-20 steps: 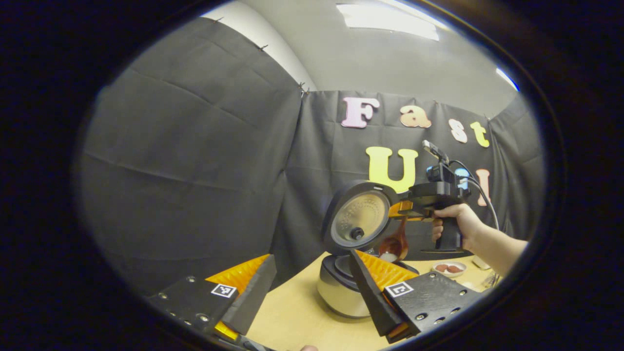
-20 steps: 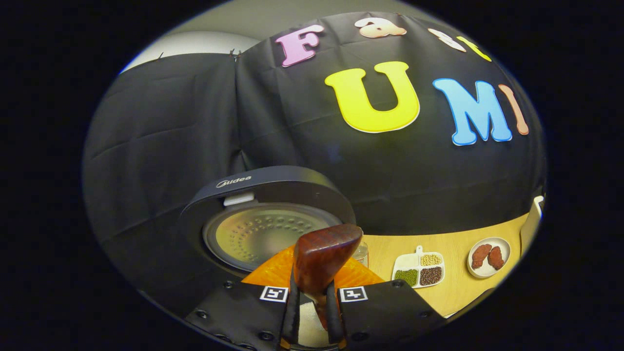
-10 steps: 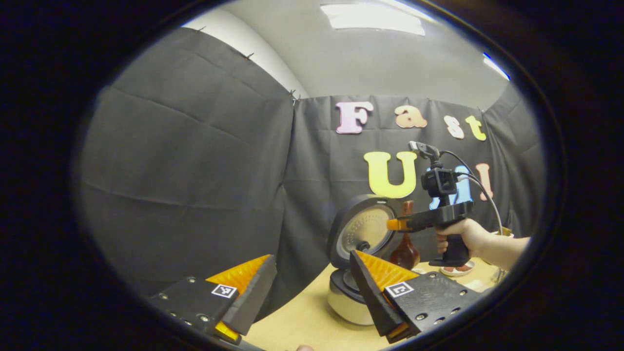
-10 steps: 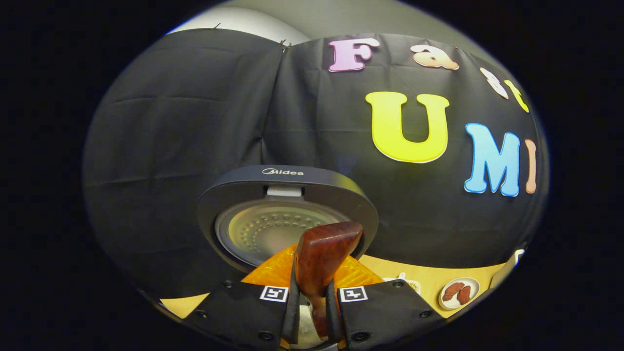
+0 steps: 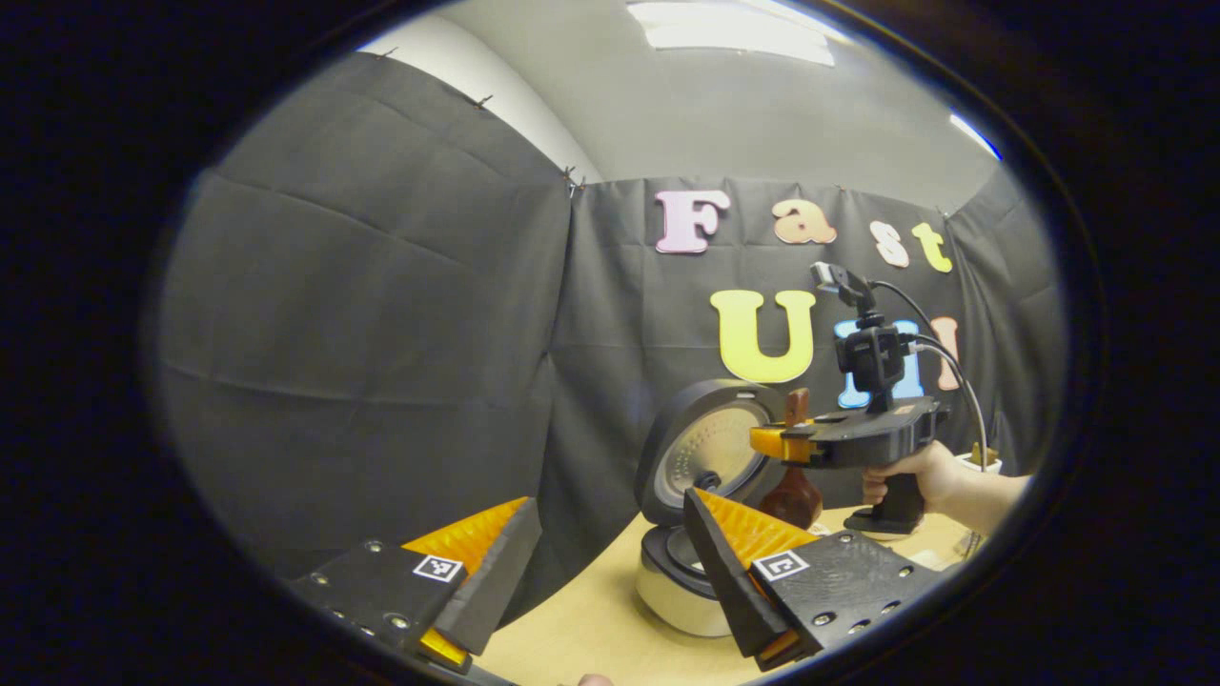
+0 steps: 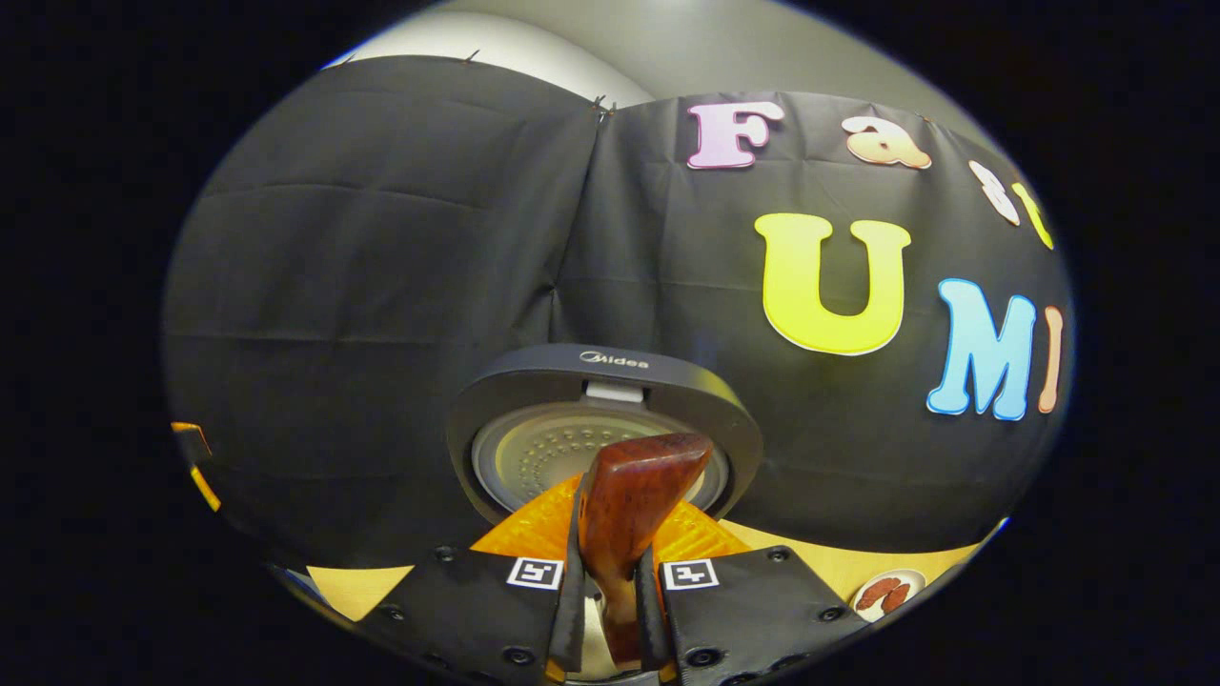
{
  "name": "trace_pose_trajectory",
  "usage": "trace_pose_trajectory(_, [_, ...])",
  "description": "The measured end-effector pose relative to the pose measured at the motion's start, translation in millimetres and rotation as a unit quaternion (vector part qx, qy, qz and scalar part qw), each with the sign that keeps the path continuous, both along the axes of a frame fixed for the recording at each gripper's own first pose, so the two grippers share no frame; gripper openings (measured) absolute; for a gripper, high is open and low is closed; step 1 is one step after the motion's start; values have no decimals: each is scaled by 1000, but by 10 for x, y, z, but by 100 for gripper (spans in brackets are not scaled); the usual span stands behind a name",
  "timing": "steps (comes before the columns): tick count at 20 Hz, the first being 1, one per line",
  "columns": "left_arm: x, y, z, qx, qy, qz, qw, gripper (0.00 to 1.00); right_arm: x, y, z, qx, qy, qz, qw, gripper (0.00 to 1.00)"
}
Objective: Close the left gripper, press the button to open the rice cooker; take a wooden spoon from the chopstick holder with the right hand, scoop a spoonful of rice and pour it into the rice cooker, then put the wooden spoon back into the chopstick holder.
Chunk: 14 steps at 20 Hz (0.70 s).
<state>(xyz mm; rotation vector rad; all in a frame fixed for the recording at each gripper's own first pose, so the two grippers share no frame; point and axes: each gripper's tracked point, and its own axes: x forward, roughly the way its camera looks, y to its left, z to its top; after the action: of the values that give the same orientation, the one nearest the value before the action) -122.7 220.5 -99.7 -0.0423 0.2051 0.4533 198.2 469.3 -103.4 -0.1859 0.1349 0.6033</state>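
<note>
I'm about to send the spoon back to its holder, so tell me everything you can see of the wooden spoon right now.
The wooden spoon is dark reddish-brown, glossy wood. In the right gripper view its broad handle end stands up between the right tool's two fingers, which press on it from both sides. In the left gripper view it hangs roughly upright, handle tip above that tool and rounded bowl below, beside the rice cooker's raised lid. Whether any rice remains in the bowl cannot be told.

There was one cooker (image 5: 701, 534), lid up, ahead of the left tongs (image 5: 610, 572). One spoon (image 6: 624, 534) stood clamped in the right tongs (image 6: 610, 610). One small dish (image 6: 888, 591) lay to their right. Two tongs in all.
</note>
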Motion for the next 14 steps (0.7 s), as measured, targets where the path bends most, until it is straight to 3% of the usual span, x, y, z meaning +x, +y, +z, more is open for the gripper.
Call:
trace_pose_trajectory(6, [233, -349, 254, 4, -20, -27, 999, 93, -212, -701, 540, 47, 3, -23, 999, 24])
trace_pose_trajectory(10, [439, -715, 303, -11, -33, -57, 998, 94, -250, -1471, 975, 65, -40, -72, 994, 24])
trace_pose_trajectory(14, [640, -1106, 324, -5, -46, -82, 996, 93, -283, -2303, 1064, 93, -32, -124, 987, 24])
